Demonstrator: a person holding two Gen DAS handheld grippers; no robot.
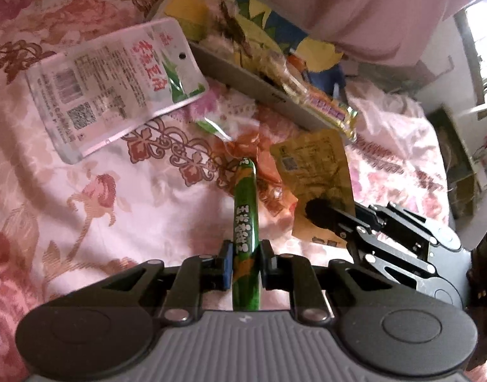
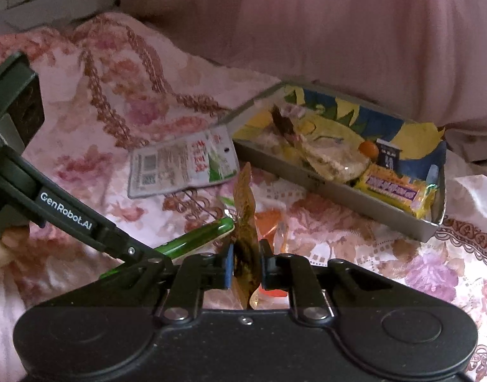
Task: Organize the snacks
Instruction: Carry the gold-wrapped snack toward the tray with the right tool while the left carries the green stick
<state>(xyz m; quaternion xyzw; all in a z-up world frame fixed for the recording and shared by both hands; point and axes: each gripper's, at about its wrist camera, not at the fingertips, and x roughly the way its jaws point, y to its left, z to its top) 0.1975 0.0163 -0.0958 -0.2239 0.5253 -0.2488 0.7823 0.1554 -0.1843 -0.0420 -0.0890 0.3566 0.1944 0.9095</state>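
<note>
My left gripper [image 1: 244, 265] is shut on a green sausage stick [image 1: 246, 222], which points forward above the bed. The stick also shows in the right wrist view [image 2: 195, 237]. My right gripper [image 2: 246, 265] is shut on a flat golden-brown snack packet [image 2: 245, 222], held on edge. That packet shows in the left wrist view [image 1: 320, 184] with the right gripper's fingers [image 1: 326, 213] on it. A grey box [image 2: 339, 197] with a colourful lining holds several snacks, among them a yellow bar [image 2: 396, 192]. A white snack pouch [image 1: 113, 89] lies flat on the bedspread, also in the right wrist view [image 2: 183, 165].
A pink floral bedspread [image 1: 84, 197] covers the whole surface. An orange wrapper [image 1: 262, 172] lies between the grippers. A pink pillow or quilt [image 2: 339, 31] rises behind the box. Room furniture [image 1: 460, 159] stands past the bed's right edge.
</note>
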